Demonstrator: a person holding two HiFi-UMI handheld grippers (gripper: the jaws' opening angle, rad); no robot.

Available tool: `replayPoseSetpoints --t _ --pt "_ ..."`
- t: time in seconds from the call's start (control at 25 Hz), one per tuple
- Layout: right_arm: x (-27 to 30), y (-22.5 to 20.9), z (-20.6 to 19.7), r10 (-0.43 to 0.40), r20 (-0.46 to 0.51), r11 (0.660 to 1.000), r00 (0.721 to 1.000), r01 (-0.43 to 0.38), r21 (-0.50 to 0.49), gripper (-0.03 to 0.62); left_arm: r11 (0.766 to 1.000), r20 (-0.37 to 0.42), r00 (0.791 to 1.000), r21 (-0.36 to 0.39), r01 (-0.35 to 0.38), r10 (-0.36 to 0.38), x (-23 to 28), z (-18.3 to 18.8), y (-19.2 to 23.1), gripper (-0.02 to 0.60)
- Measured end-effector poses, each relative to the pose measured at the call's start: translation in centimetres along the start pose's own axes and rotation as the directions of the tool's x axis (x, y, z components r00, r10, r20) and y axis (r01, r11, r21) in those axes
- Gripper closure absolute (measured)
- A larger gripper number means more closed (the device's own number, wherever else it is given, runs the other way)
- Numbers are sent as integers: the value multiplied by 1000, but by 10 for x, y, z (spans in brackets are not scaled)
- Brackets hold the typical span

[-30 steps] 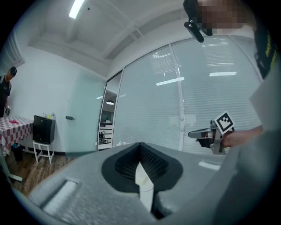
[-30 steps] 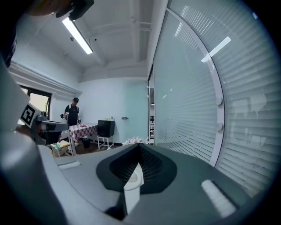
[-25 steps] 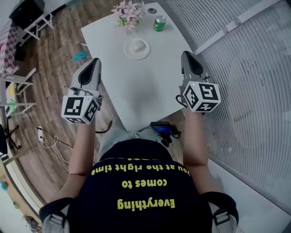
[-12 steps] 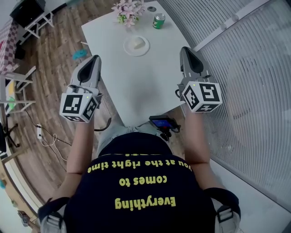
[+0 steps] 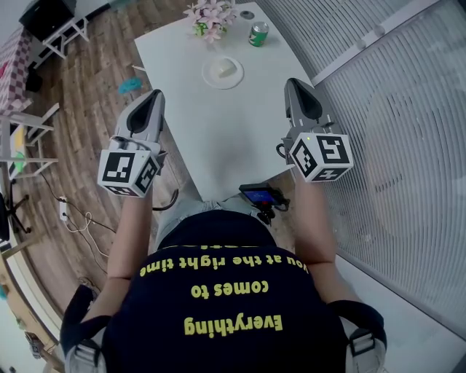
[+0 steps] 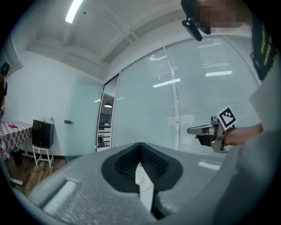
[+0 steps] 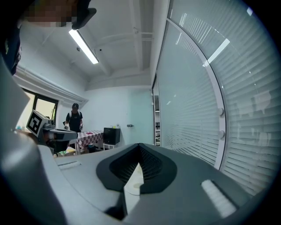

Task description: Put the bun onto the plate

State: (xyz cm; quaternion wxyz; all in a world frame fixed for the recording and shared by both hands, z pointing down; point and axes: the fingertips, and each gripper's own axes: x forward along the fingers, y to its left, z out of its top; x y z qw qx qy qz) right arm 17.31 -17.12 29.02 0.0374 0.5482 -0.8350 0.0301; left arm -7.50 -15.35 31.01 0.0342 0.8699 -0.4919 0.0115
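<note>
I hold my left tool point(image 5: 149, 102) and my right tool point(image 5: 295, 87) out level, one at each side of the white counter point(image 5: 233, 138). Both are clenched tight, and there is nothing in either one. I think I keep them back here, well apart from the food, because there is nothing left for them to carry.

The bun point(image 5: 223, 68) already lies on the round white plate point(image 5: 207, 77), far up the counter from me. I think the job is done. The plate sits near the pink flowers point(image 5: 210, 16) and the green can point(image 5: 258, 33), but it does not touch them.

The bun is a pale, creamy lump. It looks soft and smooth. It is almost the same color as the plate, so it is hard to pick out. It is too small from here to see more.
</note>
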Motion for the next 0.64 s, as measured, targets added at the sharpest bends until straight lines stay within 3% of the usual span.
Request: replayPoseSetpoints --t 0.64 --pt "1 7 -3 -7 -13 1000 1000 8 2 586 1000 1 1000 -7 -6 6 -5 0 11 583"
